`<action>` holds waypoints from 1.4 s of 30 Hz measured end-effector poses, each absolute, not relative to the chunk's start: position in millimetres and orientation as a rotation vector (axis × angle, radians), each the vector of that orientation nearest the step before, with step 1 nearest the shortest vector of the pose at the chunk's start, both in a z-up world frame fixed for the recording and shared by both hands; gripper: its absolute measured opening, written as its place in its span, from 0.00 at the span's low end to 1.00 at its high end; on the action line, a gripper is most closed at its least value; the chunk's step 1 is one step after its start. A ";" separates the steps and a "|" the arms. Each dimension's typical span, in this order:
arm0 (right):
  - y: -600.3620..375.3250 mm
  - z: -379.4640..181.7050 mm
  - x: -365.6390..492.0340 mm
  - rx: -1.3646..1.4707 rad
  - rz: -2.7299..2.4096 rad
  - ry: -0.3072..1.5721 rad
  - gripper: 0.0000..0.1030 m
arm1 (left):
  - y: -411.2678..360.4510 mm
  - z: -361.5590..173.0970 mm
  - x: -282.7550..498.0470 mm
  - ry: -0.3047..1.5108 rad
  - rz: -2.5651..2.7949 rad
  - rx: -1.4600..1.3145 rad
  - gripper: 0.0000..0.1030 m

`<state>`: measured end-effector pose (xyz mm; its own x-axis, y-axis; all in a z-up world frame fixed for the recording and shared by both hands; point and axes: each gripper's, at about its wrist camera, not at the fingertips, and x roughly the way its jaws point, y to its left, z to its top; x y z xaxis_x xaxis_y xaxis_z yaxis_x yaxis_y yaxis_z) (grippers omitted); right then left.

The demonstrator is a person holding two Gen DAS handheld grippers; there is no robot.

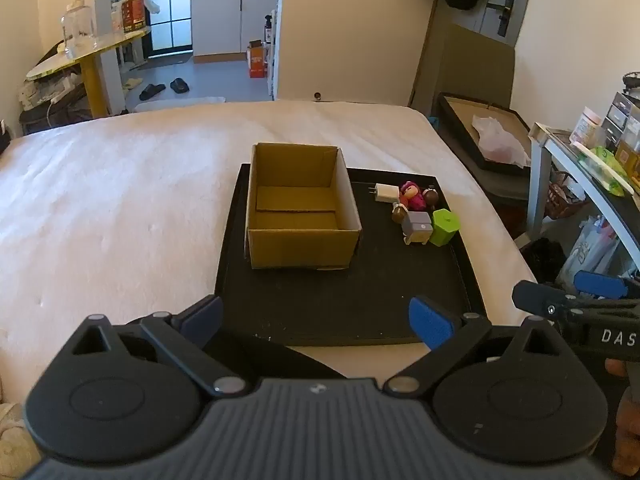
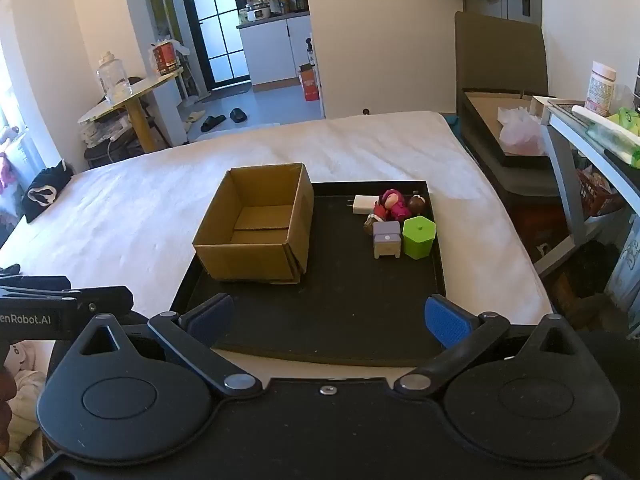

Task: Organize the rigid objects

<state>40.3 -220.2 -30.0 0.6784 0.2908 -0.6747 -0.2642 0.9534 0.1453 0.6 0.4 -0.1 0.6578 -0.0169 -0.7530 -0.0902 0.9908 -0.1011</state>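
An open, empty cardboard box (image 1: pixel 300 208) (image 2: pixel 256 224) stands on the left part of a black tray (image 1: pixel 352 304) (image 2: pixel 340 312) on the bed. At the tray's far right lies a cluster of small items: a white charger plug (image 1: pixel 386 193) (image 2: pixel 365 205), a pink figurine (image 1: pixel 412 195) (image 2: pixel 394 202), a grey-lilac block (image 1: pixel 418 228) (image 2: pixel 387 240), a green hexagonal container (image 1: pixel 444 226) (image 2: pixel 418 236) and small brown figures (image 1: pixel 431 197). My left gripper (image 1: pixel 316 320) is open and empty at the tray's near edge. My right gripper (image 2: pixel 328 320) is open and empty there too.
The tray rests on a white mattress (image 1: pixel 120 184). A second black tray with a plastic bag (image 2: pixel 516 128) and a cluttered shelf (image 2: pixel 592 128) stand to the right. A round yellow table (image 1: pixel 88 56) stands far left. The right gripper's finger (image 1: pixel 596 284) shows in the left wrist view.
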 end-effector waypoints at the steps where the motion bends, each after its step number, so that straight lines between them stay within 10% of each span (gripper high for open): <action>1: -220.2 -29.7 40.0 0.040 0.311 0.763 1.00 | 0.7 0.0 1.1 0.854 0.038 -0.133 0.96; 42: -225.8 -30.7 38.0 0.066 0.271 0.801 1.00 | 1.2 4.6 -4.4 0.831 0.035 -0.132 0.96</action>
<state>38.0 -225.8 -30.7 0.6631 0.2645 -0.7002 -0.2151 0.9634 0.1603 -4.4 1.2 4.6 0.6744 -0.0204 -0.7381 -0.0828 0.9912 -0.1031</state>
